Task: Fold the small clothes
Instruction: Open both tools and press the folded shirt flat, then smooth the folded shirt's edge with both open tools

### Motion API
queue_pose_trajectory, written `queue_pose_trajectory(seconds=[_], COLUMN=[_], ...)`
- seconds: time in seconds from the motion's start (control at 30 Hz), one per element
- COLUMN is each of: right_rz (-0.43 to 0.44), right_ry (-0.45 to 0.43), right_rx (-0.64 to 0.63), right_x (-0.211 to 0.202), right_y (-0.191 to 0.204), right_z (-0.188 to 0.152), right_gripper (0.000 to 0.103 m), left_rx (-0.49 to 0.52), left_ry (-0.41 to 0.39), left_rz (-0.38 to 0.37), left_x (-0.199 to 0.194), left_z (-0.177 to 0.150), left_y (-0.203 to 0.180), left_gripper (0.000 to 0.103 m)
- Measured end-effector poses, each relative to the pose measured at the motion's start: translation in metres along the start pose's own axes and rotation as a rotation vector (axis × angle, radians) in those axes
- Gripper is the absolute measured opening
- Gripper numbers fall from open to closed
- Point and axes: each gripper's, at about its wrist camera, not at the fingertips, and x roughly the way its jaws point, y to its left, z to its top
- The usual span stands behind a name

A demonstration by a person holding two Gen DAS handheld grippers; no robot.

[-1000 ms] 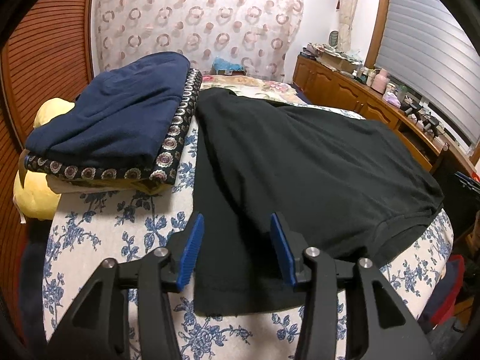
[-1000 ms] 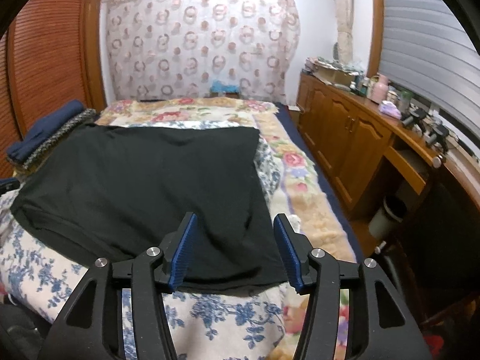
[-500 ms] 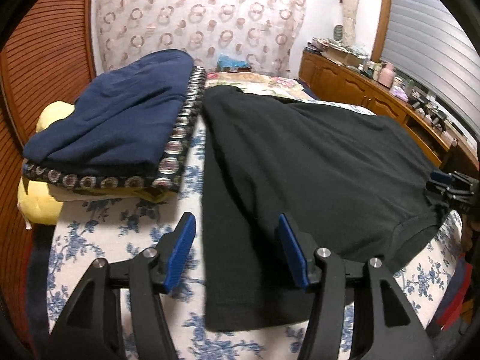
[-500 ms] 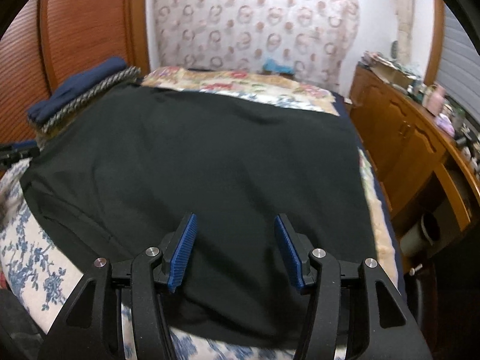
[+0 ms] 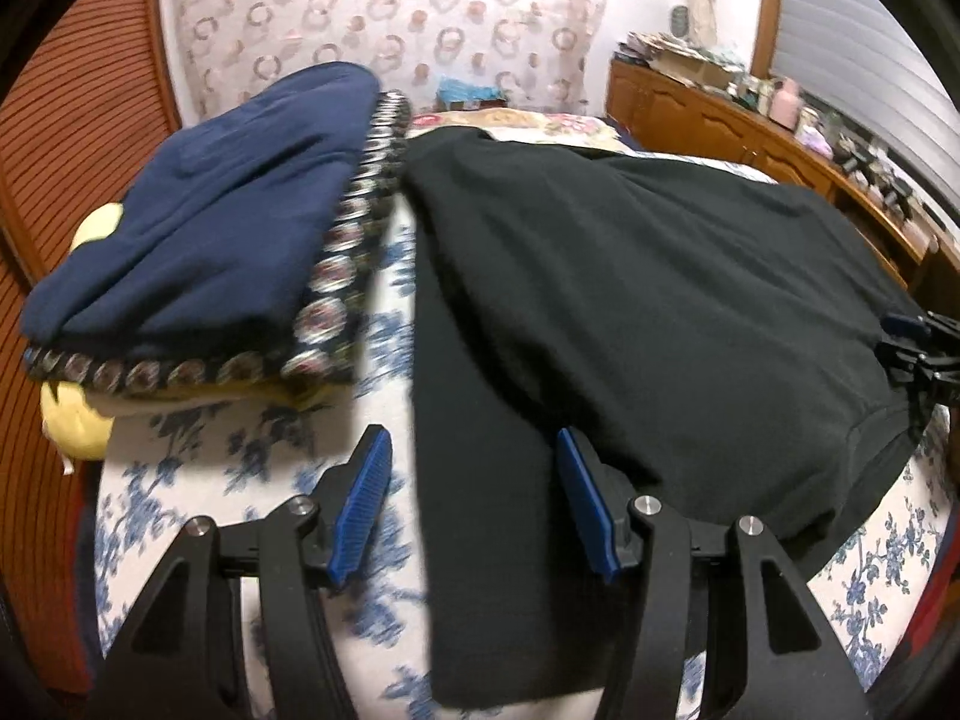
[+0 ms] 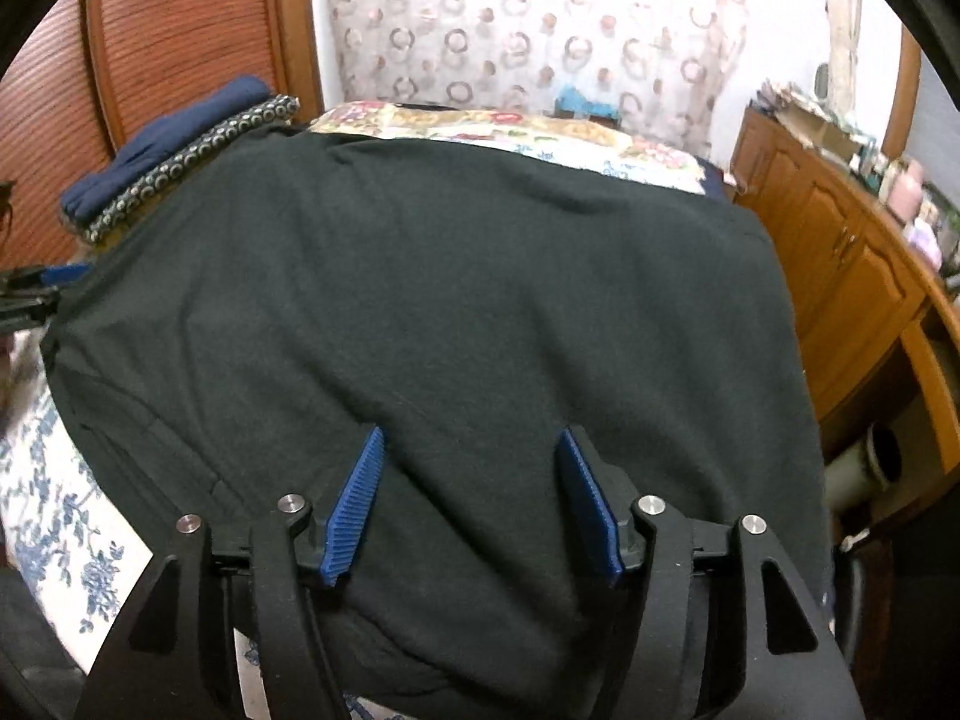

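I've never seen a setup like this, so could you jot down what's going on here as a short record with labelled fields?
place: bed with blue-flowered sheet
garment being worked on: black shirt, spread flat
left gripper: open, over the shirt's side edge
right gripper: open, low over the shirt, holding nothing
finished pile: folded navy clothes beside the shirt
side furniture: wooden cabinet

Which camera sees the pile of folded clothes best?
The left wrist view: the pile of folded clothes is close, showing the blue top layer, the patterned edge and something yellow underneath. The right wrist view shows only its far end, small, behind the black shirt.
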Motion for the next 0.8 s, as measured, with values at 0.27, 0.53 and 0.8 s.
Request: queue_pose_trajectory(seconds=[0.27,0.53,0.8], right_rz=[-0.022,-0.033,-0.031], right_ry=[-0.004,-0.001,-0.001], right_rx=[-0.004,0.002,0.002], right_x=[0.000,0.003,0.003], right_y=[0.002,0.007,0.007], right_z=[0.000,0.003,0.003], right_gripper=[0.065,0.069,0.069], left_rx=[-0.010,-0.023,0.001], left_ry=[0.006,0.001,-0.006], left_rz=[-0.070,-0.153,-0.196], left_x=[0.006,0.012,0.008], left_z=[0.015,0.022,0.022], left_y=[-0.012,-0.017,-0.026], left_gripper=[0.056,0.036,0.003])
